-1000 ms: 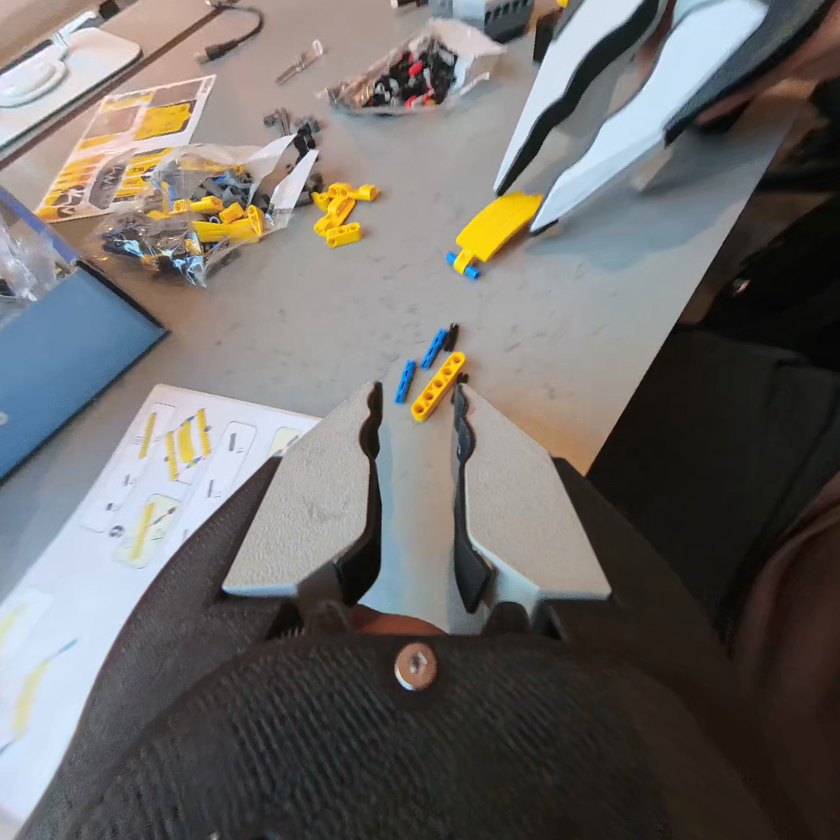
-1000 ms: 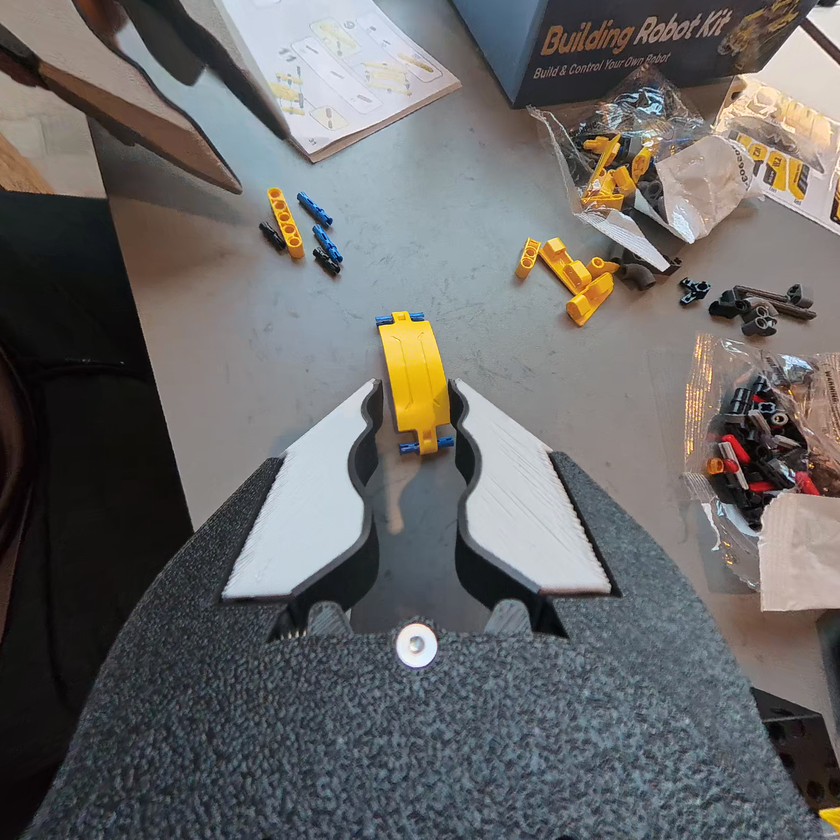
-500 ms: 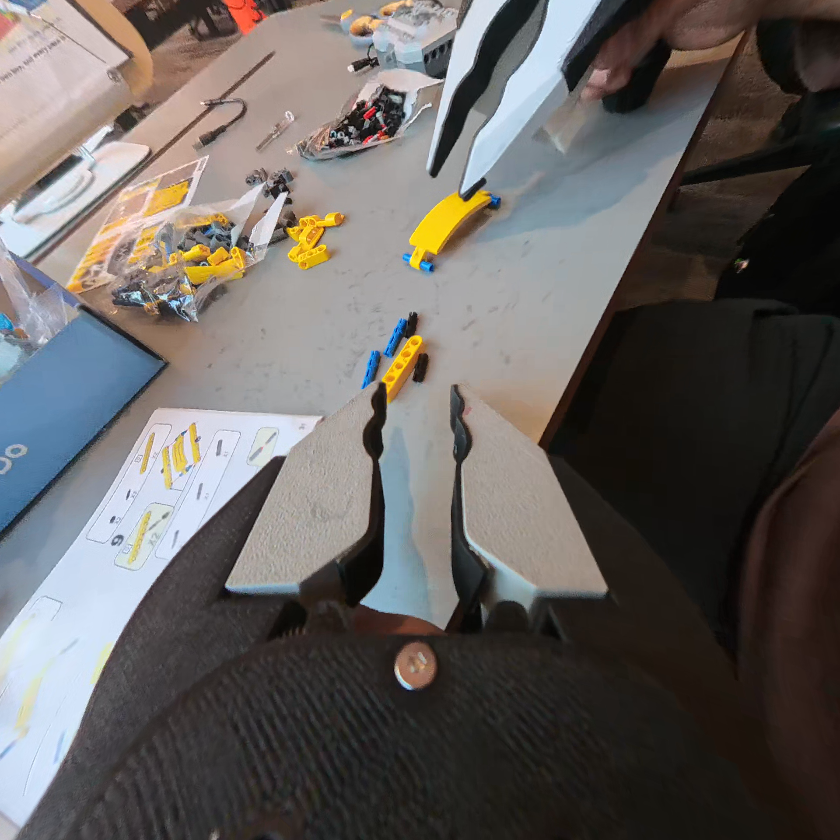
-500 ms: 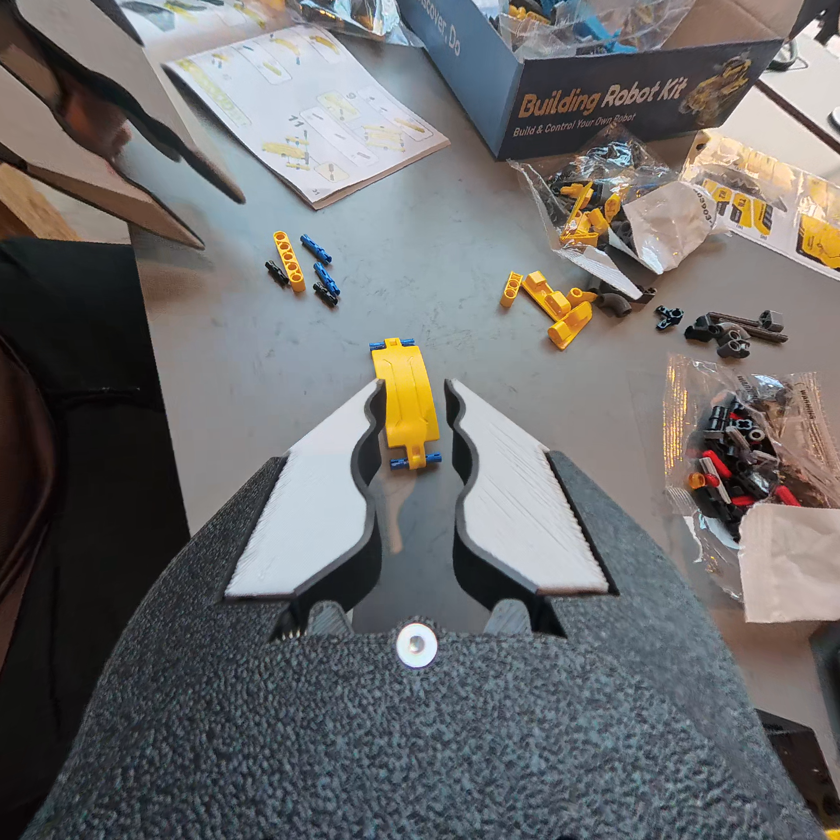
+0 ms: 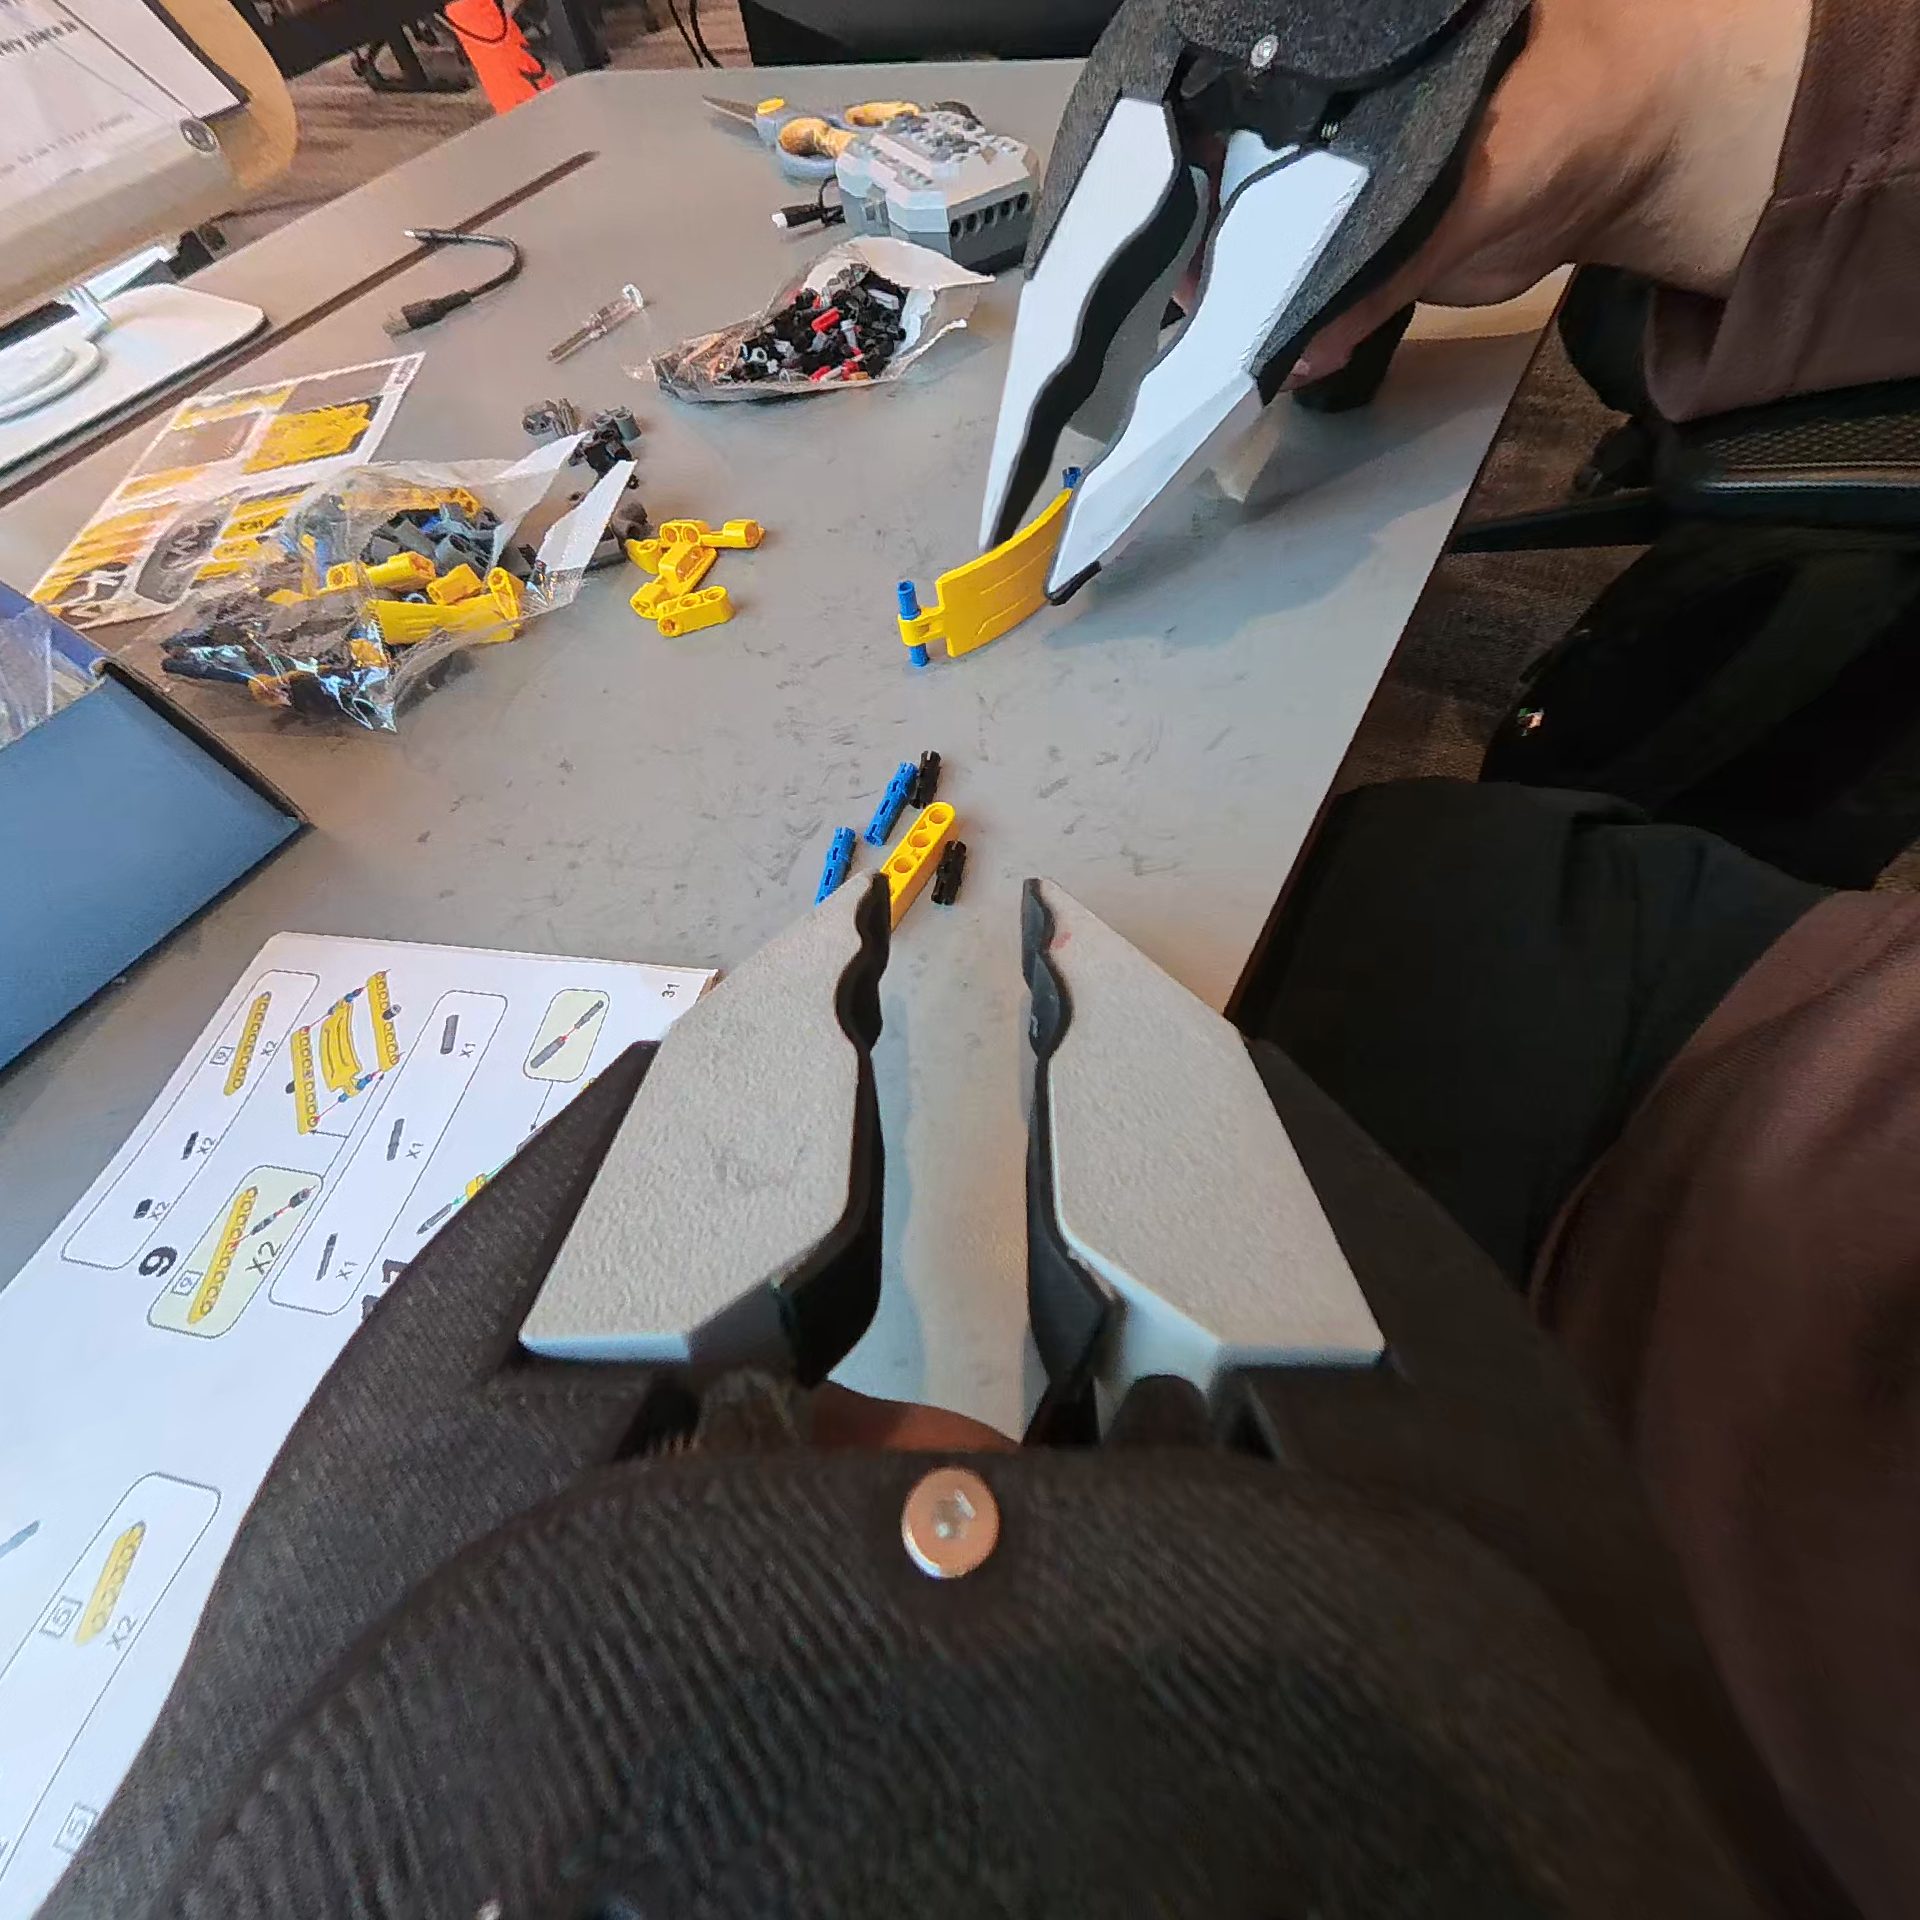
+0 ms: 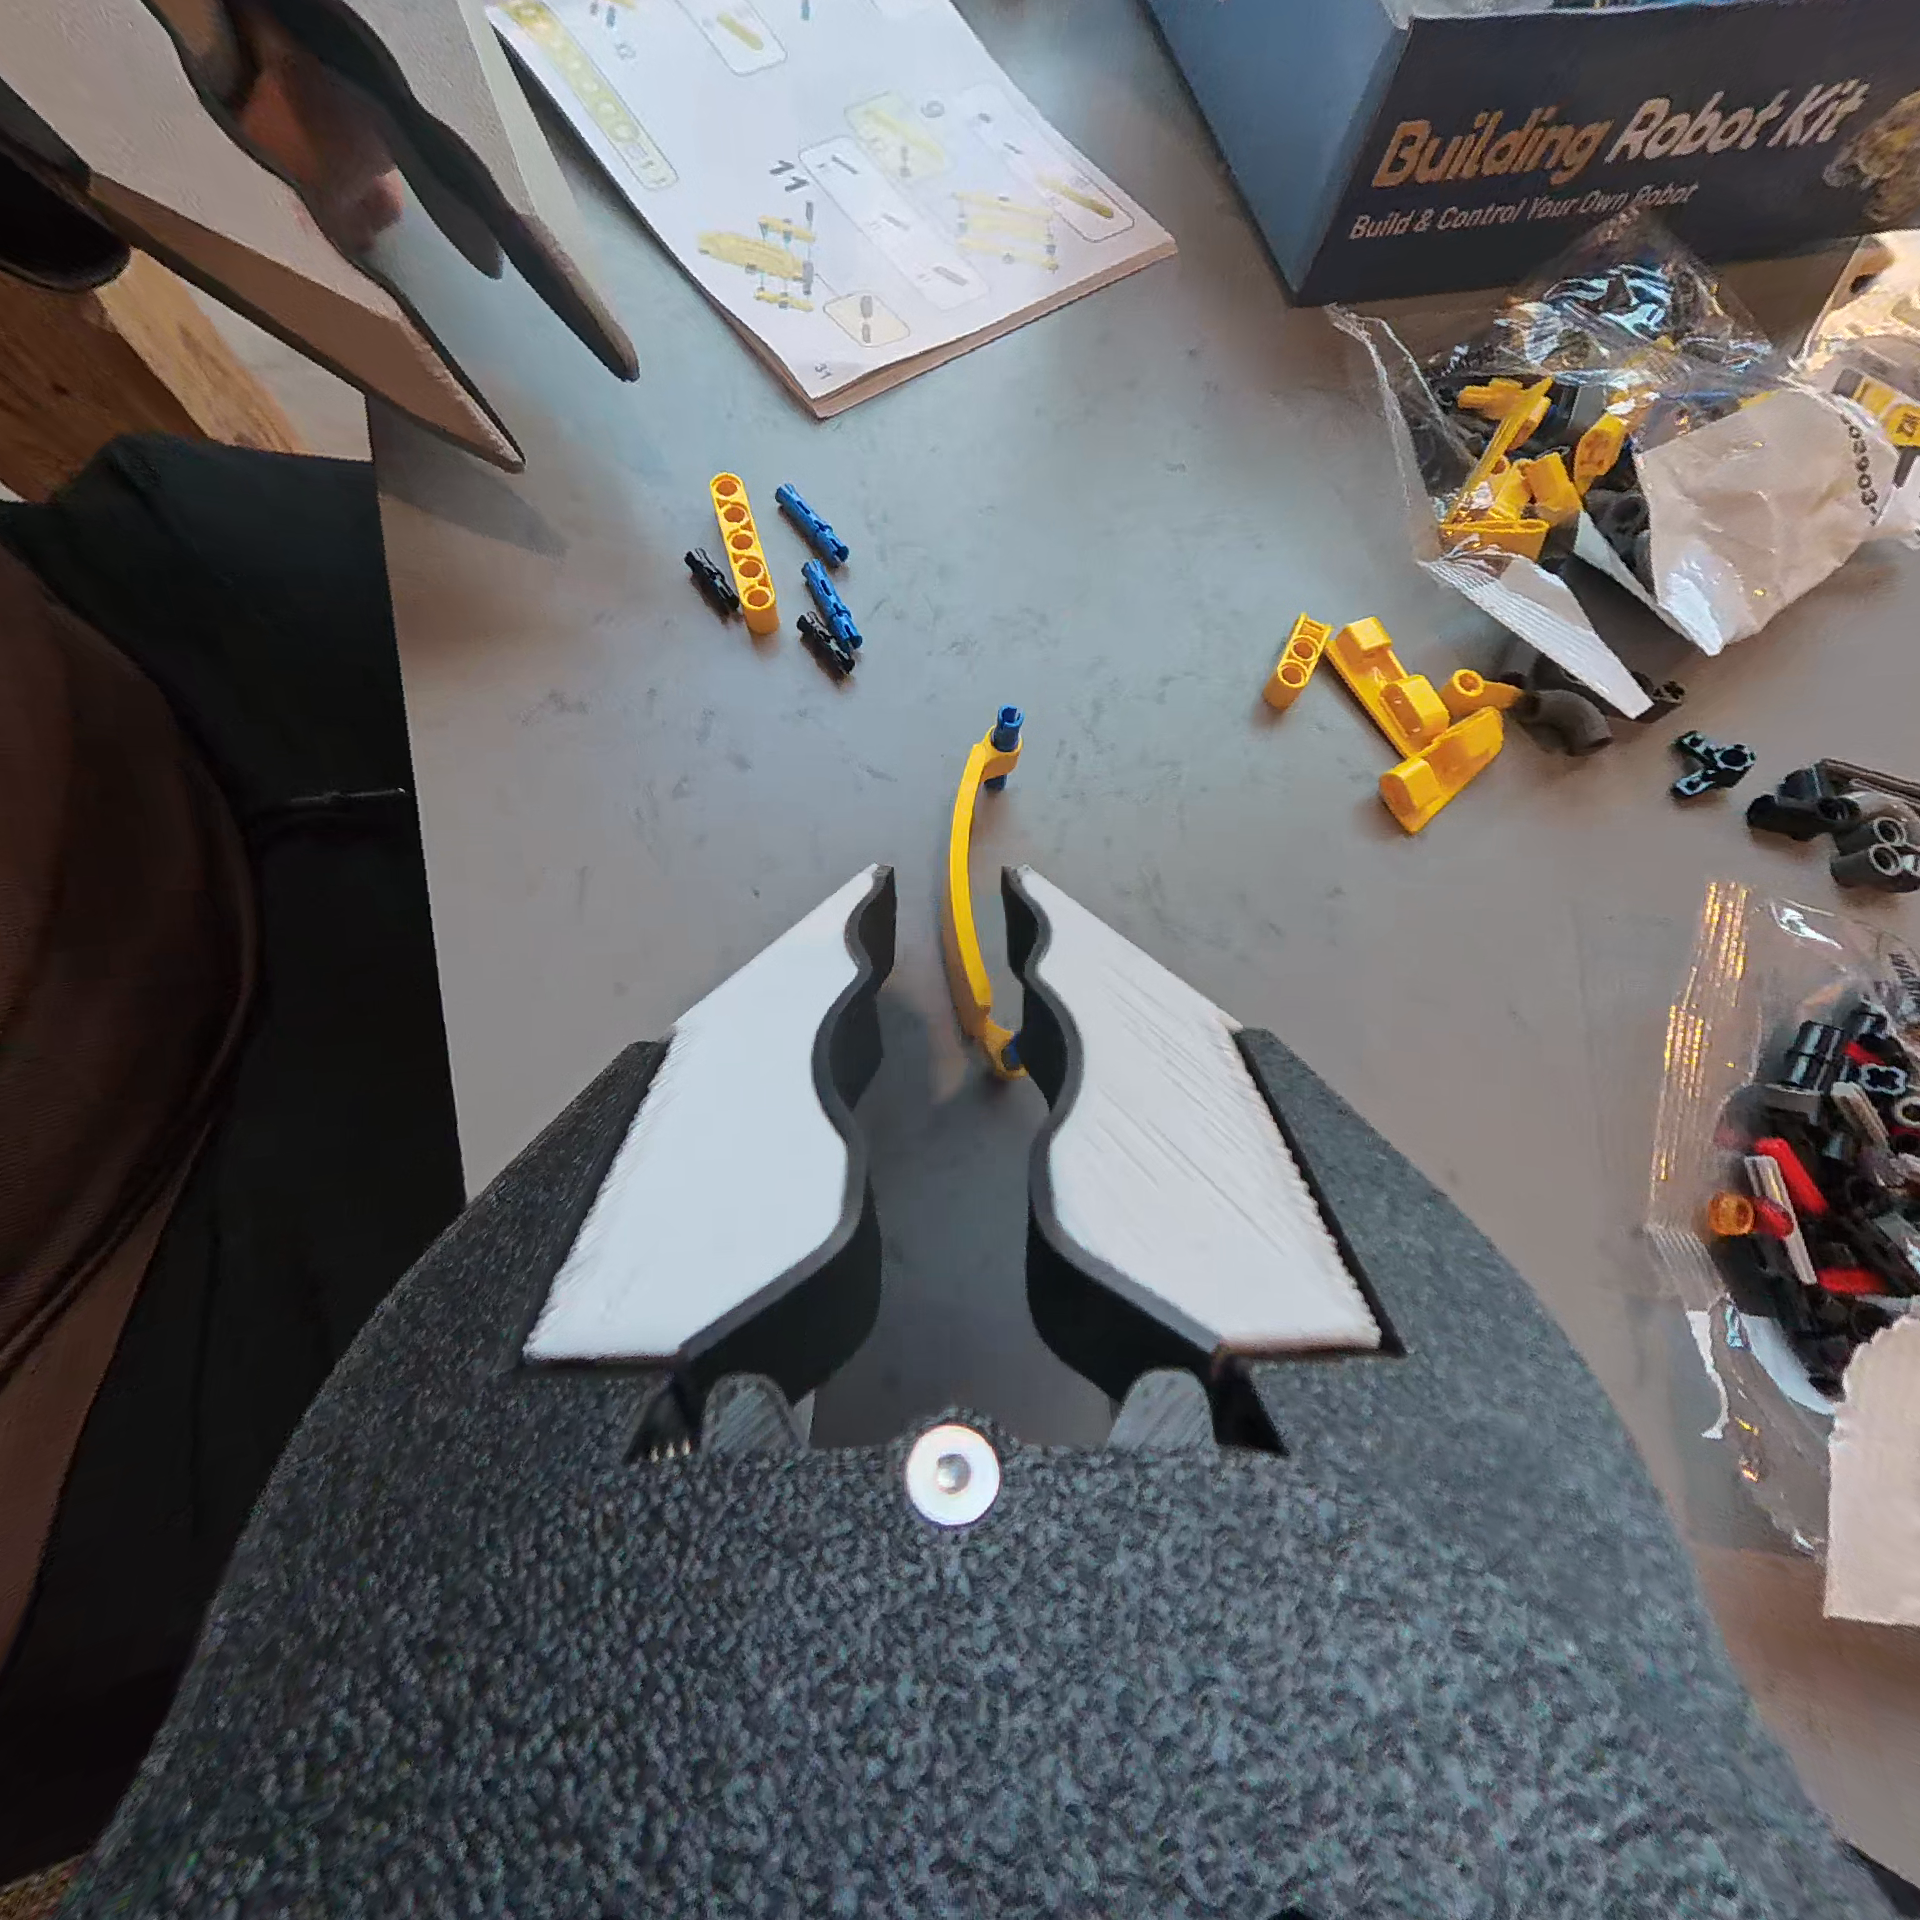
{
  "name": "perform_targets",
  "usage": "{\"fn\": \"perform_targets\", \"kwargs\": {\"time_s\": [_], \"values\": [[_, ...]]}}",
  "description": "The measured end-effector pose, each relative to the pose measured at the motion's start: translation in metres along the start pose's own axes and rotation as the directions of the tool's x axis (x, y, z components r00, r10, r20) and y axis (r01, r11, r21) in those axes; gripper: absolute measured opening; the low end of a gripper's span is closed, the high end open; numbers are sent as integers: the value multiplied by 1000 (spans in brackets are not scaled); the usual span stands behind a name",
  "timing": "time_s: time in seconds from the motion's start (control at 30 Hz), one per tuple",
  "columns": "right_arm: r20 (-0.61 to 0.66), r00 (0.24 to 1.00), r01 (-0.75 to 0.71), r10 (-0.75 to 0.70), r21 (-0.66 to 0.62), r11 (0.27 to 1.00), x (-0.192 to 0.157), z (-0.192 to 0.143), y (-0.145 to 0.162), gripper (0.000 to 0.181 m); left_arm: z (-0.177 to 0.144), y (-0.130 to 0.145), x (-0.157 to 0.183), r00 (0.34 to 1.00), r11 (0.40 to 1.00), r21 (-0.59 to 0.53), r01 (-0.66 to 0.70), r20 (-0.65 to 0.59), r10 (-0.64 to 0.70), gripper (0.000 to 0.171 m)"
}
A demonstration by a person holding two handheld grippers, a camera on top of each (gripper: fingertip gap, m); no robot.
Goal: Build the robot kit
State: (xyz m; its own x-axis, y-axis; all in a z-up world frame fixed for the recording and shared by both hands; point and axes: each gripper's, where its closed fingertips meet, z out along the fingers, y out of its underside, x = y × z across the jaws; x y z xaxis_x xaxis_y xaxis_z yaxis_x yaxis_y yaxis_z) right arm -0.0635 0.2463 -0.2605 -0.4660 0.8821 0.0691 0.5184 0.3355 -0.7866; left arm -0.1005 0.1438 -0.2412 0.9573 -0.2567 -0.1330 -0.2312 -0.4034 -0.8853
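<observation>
The right gripper (image 6: 948,883) straddled a curved yellow panel (image 6: 961,894), which stood on its long edge on the grey table (image 6: 1143,582), a blue pin (image 6: 1006,719) at its far end and another at the near end between the fingers. The jaws stood apart; the panel leaned against the right finger's inner pad and a gap showed on the other side, so it was propped rather than clamped, probably tipped upright so that its thin edge faced the pads. From the left wrist view the same panel (image 5: 987,592) rose off the table, its upper end tucked between the white fingertips (image 5: 1081,540). The left gripper (image 5: 954,894) hovered with its jaws apart and held nothing, low over the table's near edge; nearest it lay a short yellow beam (image 5: 914,844) with holes, two blue pins (image 5: 891,802) and two black pins (image 5: 948,868), grouped as if sorted for one step. An open instruction booklet (image 5: 312,1122) lay just to its left, beside a dark blue box (image 5: 114,862). Farther off were a torn clear bag of yellow and grey parts (image 5: 343,592), loose yellow connectors (image 5: 686,577), a second bag of black and red pieces (image 5: 821,332), and a grey motor block (image 5: 935,187).
</observation>
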Motion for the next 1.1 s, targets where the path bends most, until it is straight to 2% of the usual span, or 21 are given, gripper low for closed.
{"fn": "perform_targets", "kwargs": {"time_s": [0.17, 0.33, 0.5, 0.6, 0.67, 0.73, 0.87, 1.0, 1.1], "values": [[-22, 1000, 3, -1, 76, 997, 4, -6, -10, 21, 1, 0, -2, 1000, 1000, -6, 18, 2, -18, 22], [-29, 999, 17, -14, 97, 995, 3, -7, -14, 21, -3, -4, -10, 997, 999, 18, 52, 53, -53, 22], [-54, 998, 37, -31, 115, 993, 4, -10, -16, 21, -32, -12, -39, 974, 992, 17, 121, 193, -122, 23], [-73, 997, 43, -35, 117, 992, 5, -10, -16, 21, -72, -9, -83, 909, 981, 49, 189, 368, -194, 22], [-80, 996, 43, -34, 121, 992, 6, -11, -17, 21, -103, 2, -114, 844, 959, 82, 273, 458, -279, 22], [-86, 996, 38, -28, 125, 991, 7, -12, -17, 21, -130, 30, -140, 771, 922, 62, 383, 528, -356, 25], [-94, 995, 36, -24, 126, 991, 9, -12, -17, 21, -174, 69, -173, 648, 876, 99, 473, 635, -422, 23], [-104, 994, 37, -25, 115, 993, 10, -11, -16, 21, -187, 78, -182, 625, 886, 76, 458, 680, -382, 22], [-114, 993, 35, -23, 110, 993, 11, -10, -16, 21, -185, 83, -185, 660, 900, -9, 436, 683, -313, 22]]}}
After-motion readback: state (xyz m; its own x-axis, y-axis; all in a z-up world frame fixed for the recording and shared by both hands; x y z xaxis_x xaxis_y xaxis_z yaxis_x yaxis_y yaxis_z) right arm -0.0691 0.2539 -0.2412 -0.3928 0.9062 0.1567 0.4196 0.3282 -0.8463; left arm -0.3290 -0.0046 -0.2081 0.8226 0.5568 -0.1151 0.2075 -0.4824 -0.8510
